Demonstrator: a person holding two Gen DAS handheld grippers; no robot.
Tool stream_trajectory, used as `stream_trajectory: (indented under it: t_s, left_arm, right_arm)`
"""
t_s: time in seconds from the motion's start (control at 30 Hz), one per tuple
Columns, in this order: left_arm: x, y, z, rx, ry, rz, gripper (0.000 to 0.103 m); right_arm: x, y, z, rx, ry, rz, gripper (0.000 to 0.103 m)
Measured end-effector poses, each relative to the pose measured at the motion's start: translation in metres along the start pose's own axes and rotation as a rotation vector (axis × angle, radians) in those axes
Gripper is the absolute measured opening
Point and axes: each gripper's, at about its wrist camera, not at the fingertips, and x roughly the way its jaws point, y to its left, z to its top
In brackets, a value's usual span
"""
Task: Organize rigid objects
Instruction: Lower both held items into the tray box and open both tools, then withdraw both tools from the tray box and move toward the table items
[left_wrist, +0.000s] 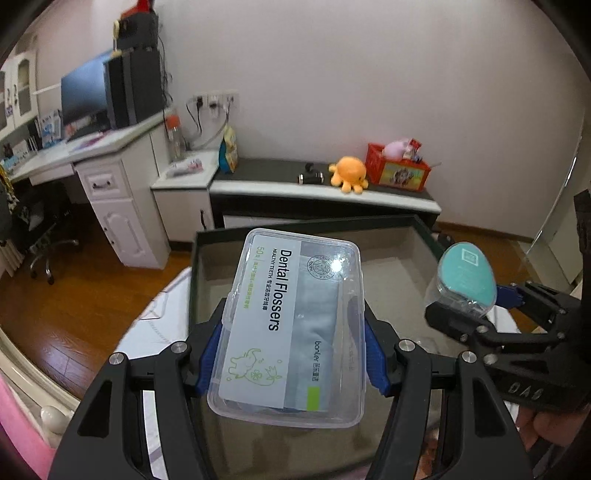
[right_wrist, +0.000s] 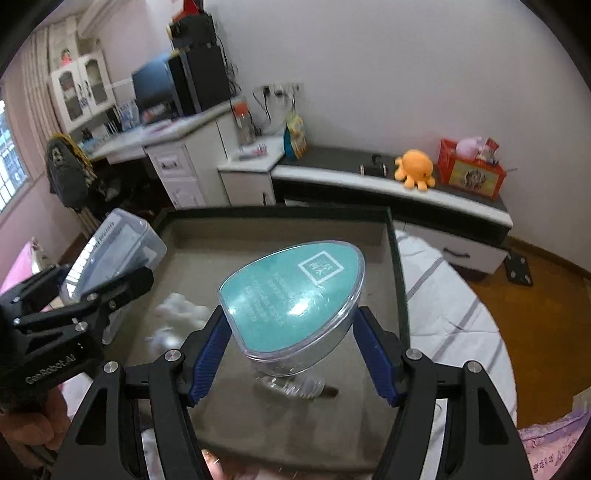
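My left gripper (left_wrist: 293, 354) is shut on a clear plastic box labelled Dental Flossers (left_wrist: 291, 325), its blue pads pressing the two long sides. In the right wrist view that box (right_wrist: 118, 243) shows at the left, held in the left gripper (right_wrist: 81, 273). My right gripper (right_wrist: 291, 356) is shut on a clear egg-shaped container with a teal lid (right_wrist: 291, 295). That container (left_wrist: 465, 273) and the right gripper (left_wrist: 480, 306) appear at the right of the left wrist view. Both things hang above a dark-rimmed tray (right_wrist: 273, 210) with a grey floor.
In the tray lie a white fluffy lump (right_wrist: 181, 310) and a small clear bottle-like thing (right_wrist: 295, 386). The tray (left_wrist: 306, 223) rests on a striped bedsheet (right_wrist: 443, 295). Behind stands a low cabinet with an orange octopus plush (left_wrist: 349, 173) and a red crate (left_wrist: 399, 166). A desk with a monitor (left_wrist: 85, 96) is at left.
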Motion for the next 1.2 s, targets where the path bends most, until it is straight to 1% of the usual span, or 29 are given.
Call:
stream_trajectory:
  t_s: [0.1,0.13,0.2,0.27,0.3,0.33,0.4,0.43,0.47,0.5,0.53,0.57,0.6,0.63,0.7,0.77,0.87,1.07,1.2]
  left_arm:
    - [0.026,-0.003,0.001,0.005,0.059,0.004,0.064]
    - [0.036,-0.004,0.001,0.01,0.092,0.004,0.065]
    - [0.046,-0.006,-0.002,0.012,0.127,0.001,0.065]
    - [0.048,-0.007,-0.004,0.016,0.138,0.016,0.069]
    - [0.047,-0.007,-0.005,0.019,0.135,0.029,0.072]
    - [0.044,-0.005,-0.006,0.017,0.125,0.037,0.074]
    - [0.036,-0.003,-0.009,0.011,0.104,0.048,0.085]
    - [0.031,-0.001,-0.01,0.007,0.091,0.051,0.087]
    - [0.024,0.001,-0.012,0.002,0.071,0.052,0.093]
    - [0.015,0.002,-0.014,0.0,0.05,0.053,0.097]
    - [0.008,0.002,-0.016,-0.001,0.032,0.055,0.098]
    - [-0.002,0.002,-0.019,-0.003,0.008,0.057,0.098]
    - [-0.012,0.003,-0.022,-0.005,-0.015,0.061,0.101]
    - [-0.019,0.004,-0.024,-0.006,-0.029,0.068,0.103]
    - [-0.039,0.005,-0.032,-0.01,-0.068,0.088,0.103]
    - [-0.057,0.005,-0.038,-0.011,-0.098,0.097,0.103]
    - [-0.083,0.003,-0.048,-0.013,-0.137,0.111,0.103]
    - [-0.127,-0.001,-0.067,-0.025,-0.191,0.133,0.103]
    - [-0.15,-0.004,-0.078,-0.045,-0.211,0.144,0.103]
  right_arm:
    - [0.023,-0.006,-0.001,0.016,0.049,-0.004,0.069]
    - [0.026,-0.008,-0.001,0.02,0.057,-0.005,0.069]
    - [0.034,-0.011,-0.003,0.026,0.085,-0.001,0.07]
    - [0.037,-0.011,-0.006,0.021,0.104,0.0,0.07]
    - [0.037,-0.012,-0.007,0.019,0.109,0.004,0.074]
    - [0.036,-0.013,-0.007,0.02,0.107,0.009,0.081]
    - [0.031,-0.015,-0.01,0.03,0.094,0.008,0.083]
    - [0.03,-0.016,-0.01,0.033,0.092,0.006,0.085]
    - [0.027,-0.017,-0.013,0.037,0.089,0.006,0.087]
    - [0.024,-0.017,-0.014,0.04,0.083,0.008,0.091]
    - [0.02,-0.017,-0.017,0.045,0.076,0.005,0.099]
    - [0.017,-0.016,-0.017,0.047,0.067,0.011,0.101]
    - [0.012,-0.016,-0.019,0.055,0.05,0.01,0.103]
    - [0.008,-0.016,-0.019,0.059,0.036,0.011,0.103]
    - [-0.008,-0.012,-0.025,0.067,-0.01,0.026,0.103]
    - [-0.019,-0.008,-0.028,0.074,-0.039,0.029,0.103]
    - [-0.045,0.0,-0.036,0.08,-0.094,0.015,0.103]
    - [-0.099,0.015,-0.054,0.08,-0.196,-0.007,0.103]
    - [-0.135,0.02,-0.07,0.086,-0.259,-0.027,0.103]
